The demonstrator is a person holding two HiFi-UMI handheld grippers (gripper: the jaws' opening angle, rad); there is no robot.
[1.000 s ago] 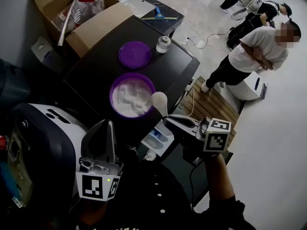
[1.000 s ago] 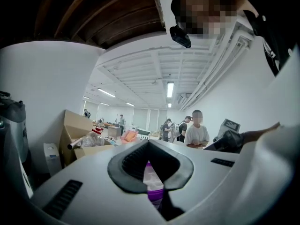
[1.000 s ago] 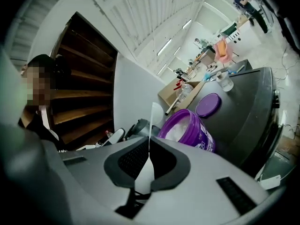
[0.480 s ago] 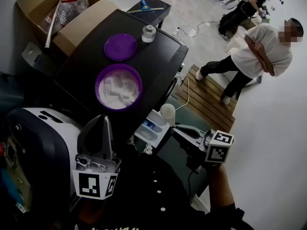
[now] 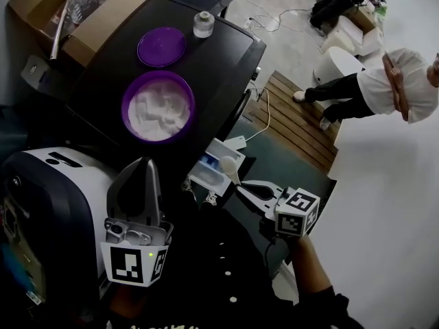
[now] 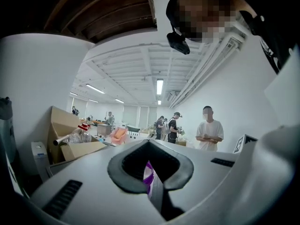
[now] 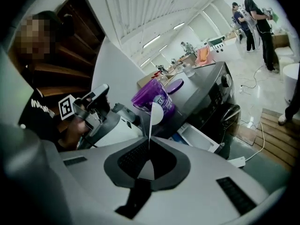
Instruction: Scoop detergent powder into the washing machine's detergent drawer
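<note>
A purple tub of white powder stands open on the black washing machine top. Below the front edge, the white detergent drawer is pulled out. My right gripper is shut on the handle of a white spoon, whose bowl hangs over the drawer's near end. The right gripper view shows the spoon upright in front of the tub, with the drawer to its right. My left gripper is shut and holds nothing, to the left of the drawer.
A purple lid and a small white jar lie behind the tub. A cardboard box with a bottle sits at the back left. A person stands at right beside a wooden pallet.
My right gripper carried the spoon from beside the tub's rim down and forward to above the open drawer. The left gripper stayed where it was.
</note>
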